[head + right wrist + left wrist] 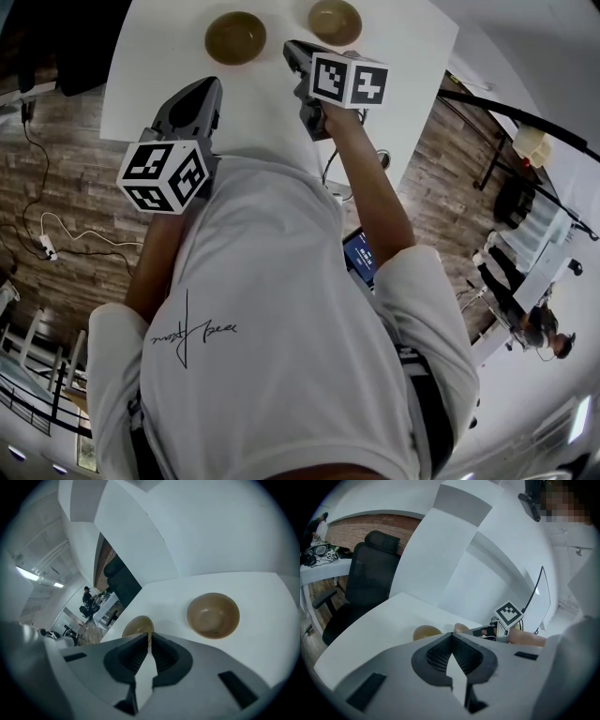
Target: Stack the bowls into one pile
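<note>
Evidently not started

Holds left gripper (452, 635) and right gripper (149, 634) clenched, empty. Sees one bowl (137, 626) just beyond right tips, other bowl (213, 616) off to their right, apart on white table (262, 602). Needs either lifted into the other

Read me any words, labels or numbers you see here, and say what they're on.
Shirt, on the back: dark cursive signature-style print, not legible.
Marker cubes: black-and-white square patterns only, no letters or numbers.
Screen beside the person: too small to read.
No other text shows.
</note>
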A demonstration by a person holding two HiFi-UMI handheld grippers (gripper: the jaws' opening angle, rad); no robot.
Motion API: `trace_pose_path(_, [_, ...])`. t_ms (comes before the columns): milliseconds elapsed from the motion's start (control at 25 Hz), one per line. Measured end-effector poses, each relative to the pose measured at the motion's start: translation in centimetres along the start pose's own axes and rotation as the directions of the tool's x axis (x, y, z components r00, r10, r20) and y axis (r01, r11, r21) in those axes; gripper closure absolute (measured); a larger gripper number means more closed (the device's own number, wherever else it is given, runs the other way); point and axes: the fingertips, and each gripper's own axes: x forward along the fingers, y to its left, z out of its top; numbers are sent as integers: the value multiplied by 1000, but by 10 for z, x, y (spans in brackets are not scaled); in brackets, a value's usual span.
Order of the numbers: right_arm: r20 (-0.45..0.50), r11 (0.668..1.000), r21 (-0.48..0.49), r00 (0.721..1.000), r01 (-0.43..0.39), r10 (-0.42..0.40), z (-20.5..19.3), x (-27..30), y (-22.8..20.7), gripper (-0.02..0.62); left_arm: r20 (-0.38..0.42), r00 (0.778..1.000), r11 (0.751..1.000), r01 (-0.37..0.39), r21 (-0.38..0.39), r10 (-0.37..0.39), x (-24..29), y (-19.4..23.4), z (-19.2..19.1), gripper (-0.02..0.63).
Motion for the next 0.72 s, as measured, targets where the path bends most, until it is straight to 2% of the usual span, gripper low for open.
trace_pose_path(720, [69,1000,21,997,-19,17,-18,-44,9,584,-17,999,999,33,35,-32,8,-16,-4,614])
